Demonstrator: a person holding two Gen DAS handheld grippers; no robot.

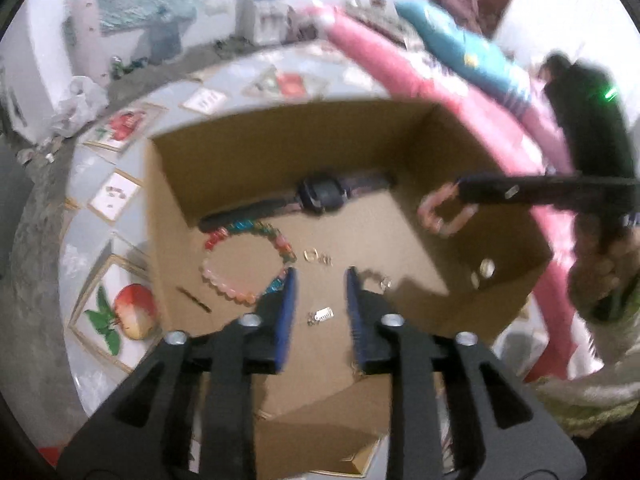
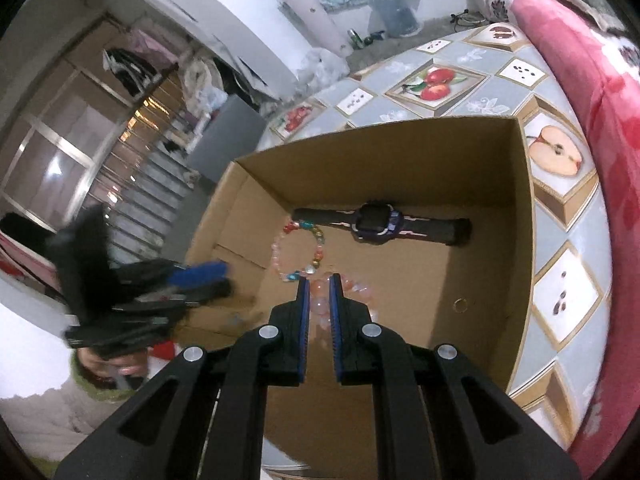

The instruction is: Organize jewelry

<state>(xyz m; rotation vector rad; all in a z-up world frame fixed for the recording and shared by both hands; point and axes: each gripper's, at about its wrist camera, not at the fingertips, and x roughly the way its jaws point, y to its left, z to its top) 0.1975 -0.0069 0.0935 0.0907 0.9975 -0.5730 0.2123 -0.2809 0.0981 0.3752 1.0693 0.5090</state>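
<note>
Right gripper (image 2: pixel 319 280) hangs over the cardboard box (image 2: pixel 524 216), fingers (image 2: pixel 303 304) pinched on one pink bead bracelet (image 2: pixel 360 286). From the left wrist camera the same gripper (image 1: pixel 456 190) reaches in from the right with that pink bracelet (image 1: pixel 442 216) dangling off its tip, above the box floor and near the right wall. Left gripper (image 1: pixel 320 274) sits low over the box (image 1: pixel 160 216), jaws parted with nothing between them; in the right wrist view it (image 2: pixel 224 276) is a blurred shape at the left rim.

Count inside the box:
- One dark wristwatch (image 1: pixel 320 194), strap laid flat along the far wall; seen too from the right wrist (image 2: pixel 376 224).
- One multicolour bead bracelet (image 1: pixel 244 264), lying just in front of the watch, partly pink, partly bright mixed beads (image 2: pixel 298 252).
- One small gold ring (image 1: pixel 311 255), with a second small metal piece (image 1: pixel 326 259) just beside it.
- One small silver clasp-like piece (image 1: pixel 322 315) between my left fingers, too blurred to name.
- One ring (image 2: pixel 461 304) near the right wall.
- One thin dark stick (image 1: pixel 194 299) near the left wall.

Box stands on a tablecloth (image 2: pixel 440 80) printed with fruit pictures. Pink blanket (image 2: pixel 580 60) runs alongside.
</note>
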